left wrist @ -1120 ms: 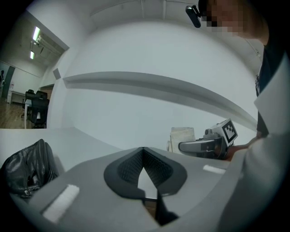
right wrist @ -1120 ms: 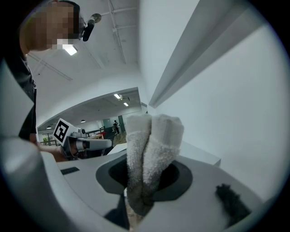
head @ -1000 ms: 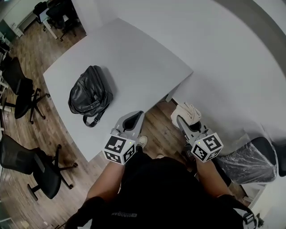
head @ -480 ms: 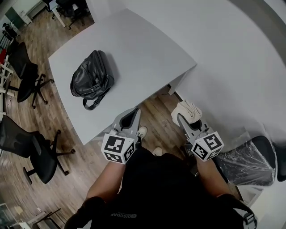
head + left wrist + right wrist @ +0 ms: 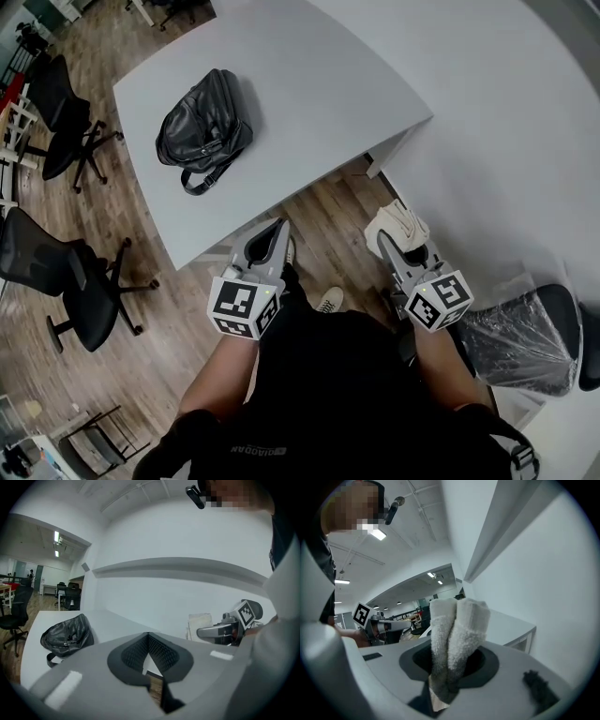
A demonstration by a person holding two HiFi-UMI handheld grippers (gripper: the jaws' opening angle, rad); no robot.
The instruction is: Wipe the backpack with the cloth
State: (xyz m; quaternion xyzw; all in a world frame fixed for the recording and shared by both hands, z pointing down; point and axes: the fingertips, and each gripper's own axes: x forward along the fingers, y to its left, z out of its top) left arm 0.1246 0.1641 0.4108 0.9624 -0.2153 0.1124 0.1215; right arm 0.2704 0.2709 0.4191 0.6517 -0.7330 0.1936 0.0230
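Approach stage — right gripper jaws clamp the cloth, left gripper jaws closed, empty; backpack untouched on the counter, well apart. Next: bring cloth onto it.

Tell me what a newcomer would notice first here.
A black leather backpack lies on the white table, well ahead of both grippers. The right gripper holds a folded white cloth in its jaws, over the floor by the table's corner, while the left gripper is shut and empty.
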